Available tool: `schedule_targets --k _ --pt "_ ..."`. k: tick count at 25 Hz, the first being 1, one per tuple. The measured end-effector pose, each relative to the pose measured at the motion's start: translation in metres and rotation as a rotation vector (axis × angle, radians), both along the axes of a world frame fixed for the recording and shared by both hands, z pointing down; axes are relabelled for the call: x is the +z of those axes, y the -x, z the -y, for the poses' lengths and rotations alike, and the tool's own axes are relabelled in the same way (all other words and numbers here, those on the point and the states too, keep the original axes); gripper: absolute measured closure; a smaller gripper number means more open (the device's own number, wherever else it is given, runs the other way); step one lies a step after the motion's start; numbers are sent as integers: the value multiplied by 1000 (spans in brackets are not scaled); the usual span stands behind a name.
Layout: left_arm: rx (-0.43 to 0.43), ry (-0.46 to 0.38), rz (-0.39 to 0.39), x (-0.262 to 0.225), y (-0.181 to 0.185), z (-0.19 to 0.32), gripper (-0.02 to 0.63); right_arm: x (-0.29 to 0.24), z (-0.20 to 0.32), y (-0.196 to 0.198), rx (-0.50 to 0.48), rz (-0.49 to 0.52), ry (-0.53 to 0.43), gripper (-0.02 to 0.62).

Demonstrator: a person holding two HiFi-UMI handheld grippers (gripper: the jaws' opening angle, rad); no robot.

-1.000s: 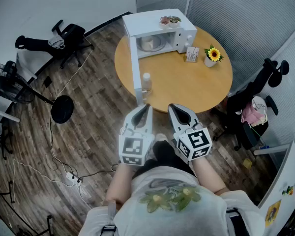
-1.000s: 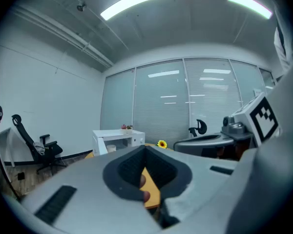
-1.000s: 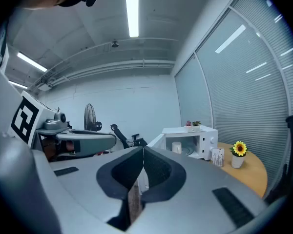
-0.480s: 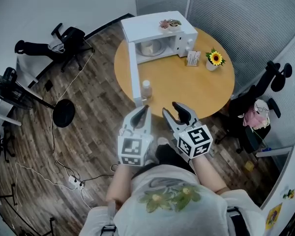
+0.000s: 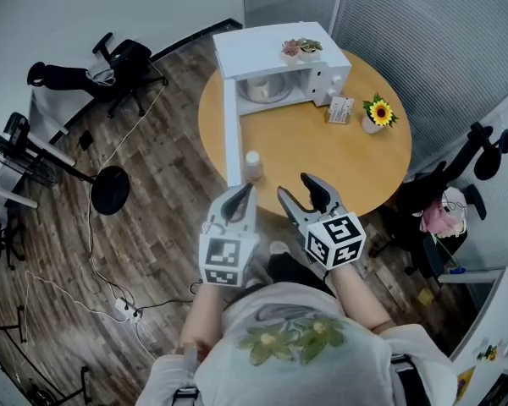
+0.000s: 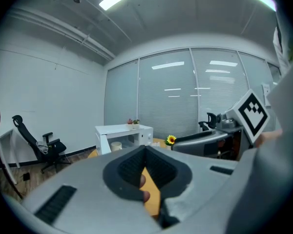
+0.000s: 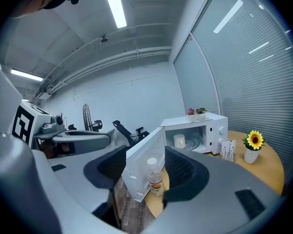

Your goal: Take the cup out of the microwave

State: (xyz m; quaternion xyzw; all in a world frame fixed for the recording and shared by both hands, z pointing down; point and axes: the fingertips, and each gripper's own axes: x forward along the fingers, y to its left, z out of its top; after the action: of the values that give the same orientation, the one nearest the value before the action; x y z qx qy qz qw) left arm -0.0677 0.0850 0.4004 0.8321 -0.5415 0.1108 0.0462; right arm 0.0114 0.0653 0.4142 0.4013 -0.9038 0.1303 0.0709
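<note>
Head view is showing both grippers hanging just off the near edge of the round surface [image 5: 322, 155], so I'm reading this as the approach stage: nothing grabbed yet. The cup [image 7: 179, 141] is sitting inside the microwave [image 5: 254, 45] at the far side of the surface, on the turntable, and the door [image 5: 231, 134] is hanging wide open toward the near left.

Jaws: the left gripper [image 5: 244, 191] is keeping its jaws together with nothing in them. The right gripper [image 5: 296, 187] is opening its jaws, and they're standing wide apart and empty. The door and bottle are only showing through the gap, well beyond the pads.

Here's what I'm worrying about. A small bottle [image 5: 253, 166] is standing near the near edge, just beside the door's free end, pretty much in the lane between the grippers and the oven opening. Reaching straight in is risking a knock that tips it or sends it off the surface. The door itself is sticking out too, so a swing from the left could clip it. And the cavity is looking tight, so wide-open jaws going in could be bumping the frame or nudging the cup over instead of straddling it.
</note>
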Motion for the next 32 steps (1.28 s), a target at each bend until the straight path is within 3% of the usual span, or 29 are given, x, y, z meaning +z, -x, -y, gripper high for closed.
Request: schedule_targets --k 32 --pt "-155 90 110 11 26 123 604 35 142 -9 -137 -25 89 356"
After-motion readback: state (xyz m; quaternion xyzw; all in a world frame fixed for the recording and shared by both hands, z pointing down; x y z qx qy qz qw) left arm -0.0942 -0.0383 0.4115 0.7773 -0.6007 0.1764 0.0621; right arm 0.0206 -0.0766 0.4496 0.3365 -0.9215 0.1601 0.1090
